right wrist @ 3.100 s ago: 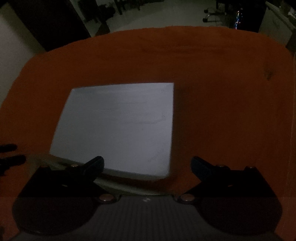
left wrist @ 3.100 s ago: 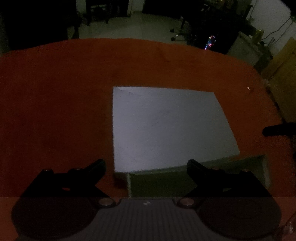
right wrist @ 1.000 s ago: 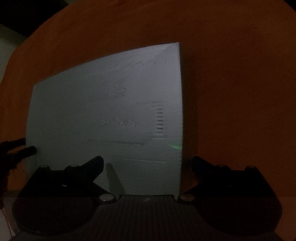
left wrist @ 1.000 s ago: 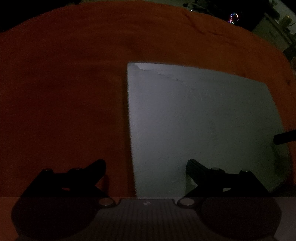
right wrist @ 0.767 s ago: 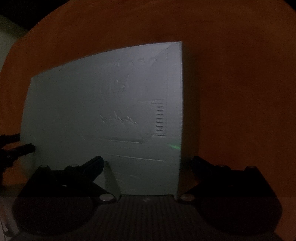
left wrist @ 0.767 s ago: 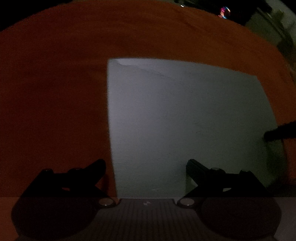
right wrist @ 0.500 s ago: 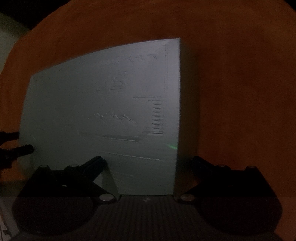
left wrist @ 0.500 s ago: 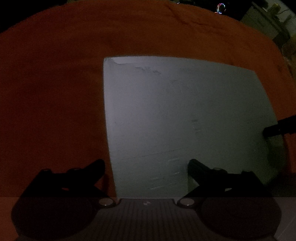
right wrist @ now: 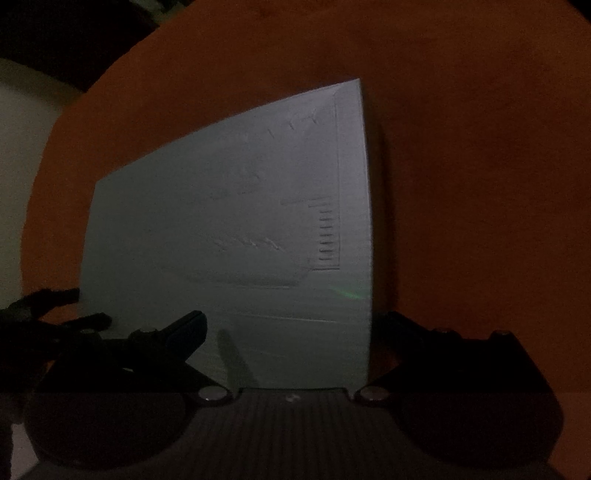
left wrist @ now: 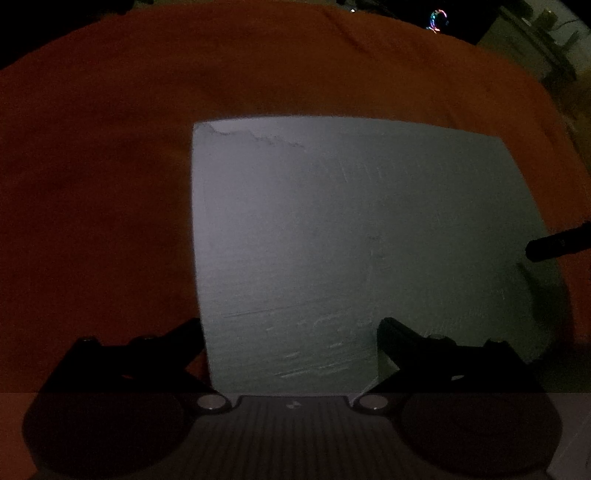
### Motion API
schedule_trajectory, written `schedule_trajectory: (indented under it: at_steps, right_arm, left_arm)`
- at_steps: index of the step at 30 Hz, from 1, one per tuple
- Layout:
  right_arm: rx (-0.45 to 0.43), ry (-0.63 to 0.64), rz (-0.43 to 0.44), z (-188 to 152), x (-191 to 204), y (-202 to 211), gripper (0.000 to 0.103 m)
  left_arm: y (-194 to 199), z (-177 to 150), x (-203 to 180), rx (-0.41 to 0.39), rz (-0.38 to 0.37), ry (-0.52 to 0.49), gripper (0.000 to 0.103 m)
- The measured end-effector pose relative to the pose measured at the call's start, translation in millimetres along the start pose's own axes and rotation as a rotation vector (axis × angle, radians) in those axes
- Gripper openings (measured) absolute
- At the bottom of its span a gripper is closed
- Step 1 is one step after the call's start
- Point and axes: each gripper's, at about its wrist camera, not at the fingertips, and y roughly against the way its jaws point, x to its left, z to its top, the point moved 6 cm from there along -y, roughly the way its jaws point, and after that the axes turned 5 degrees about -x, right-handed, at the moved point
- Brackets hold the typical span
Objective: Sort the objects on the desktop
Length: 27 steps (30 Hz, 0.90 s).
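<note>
The scene is dim. A flat white sheet or thin book (left wrist: 351, 240) lies on the orange table cloth (left wrist: 92, 203). My left gripper (left wrist: 290, 328) is open, its fingers straddling the sheet's near left corner. In the right wrist view the same sheet (right wrist: 240, 229) shows faint pressed-in marks, and its right edge looks raised off the cloth. My right gripper (right wrist: 291, 321) is open, its fingers straddling the sheet's near right corner. A fingertip of the right gripper (left wrist: 557, 243) pokes in at the right of the left wrist view. The left gripper's fingers (right wrist: 48, 310) show at the left of the right wrist view.
The orange cloth covers the table all around the sheet (right wrist: 480, 184). Beyond the far edge is a dark room with furniture and a small coloured light (left wrist: 437, 18). A pale wall or floor (right wrist: 18, 147) lies past the table's left edge.
Both grippers came down and forward onto the sheet, which now fills more of each view. In the last half second the right view tilted and the sheet's right edge looks higher.
</note>
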Motion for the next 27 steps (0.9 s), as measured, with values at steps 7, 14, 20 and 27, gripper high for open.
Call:
schedule_trajectory:
  at_steps: [7,14,20,27]
  right_arm:
    - [-0.034,0.064,-0.007,1.8,15.1,14.7,0.103]
    - [-0.049,0.104,-0.029,4.1,12.4,28.4,0.103]
    - [-0.055,0.100,-0.032,1.0,17.8,18.2,0.103]
    - [-0.067,0.106,-0.024,6.9,18.4,12.8,0.103]
  left_arm:
    - [28.4,8.8,6.3,-0.072,0.013,0.034,0.101]
    - [44.6,4.7,6.4,-0.107,0.016,0.057,0.101]
    - [53.9,1.4,1.7,-0.128,0.024,0.062,0.101]
    - [61.3,1.2,-3.9,-0.150,0.030,0.077,0.101]
